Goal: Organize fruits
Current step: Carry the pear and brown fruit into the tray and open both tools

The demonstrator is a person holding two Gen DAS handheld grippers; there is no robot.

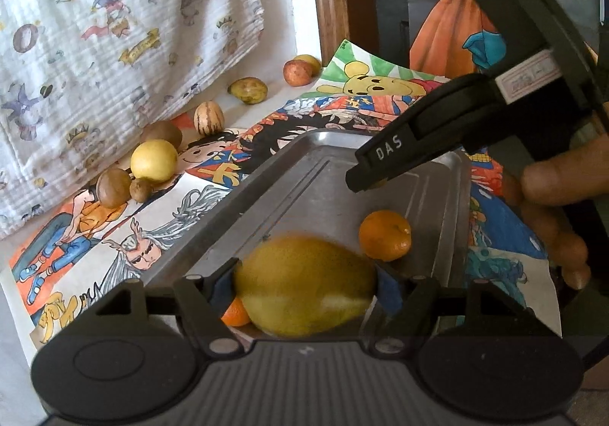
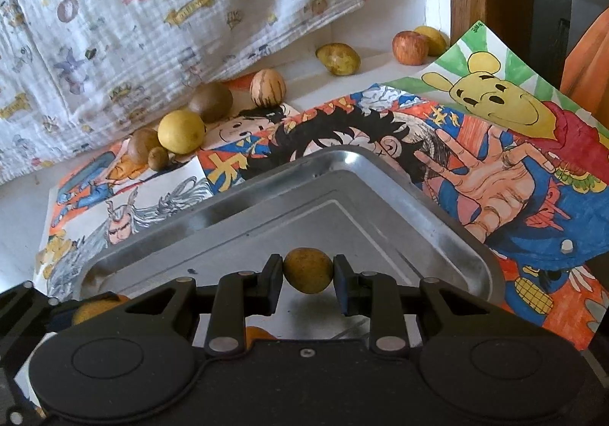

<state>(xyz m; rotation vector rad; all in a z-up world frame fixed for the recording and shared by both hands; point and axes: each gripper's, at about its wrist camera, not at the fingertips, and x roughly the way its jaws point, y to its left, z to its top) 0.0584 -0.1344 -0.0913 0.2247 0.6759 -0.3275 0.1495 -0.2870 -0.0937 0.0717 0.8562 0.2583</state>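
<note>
Surface: white ledge [image 2: 23,213] against a wall.
Covering: cartoon drawings [image 2: 475,144] spread across it.
On drawings: metal tray [image 2: 243,205], yellow round fruit [image 2: 181,131], brown fruits [image 2: 142,148].
On bare ledge: red apple [image 2: 410,47], greenish fruit [image 2: 338,59], striped fruit [image 2: 267,83].

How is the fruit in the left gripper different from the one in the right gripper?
The yellow pear is big and long; the small brownish fruit is round. The pear fills the left gripper; the small fruit sits in a narrow right gripper. Both hang over the metal tray.
</note>
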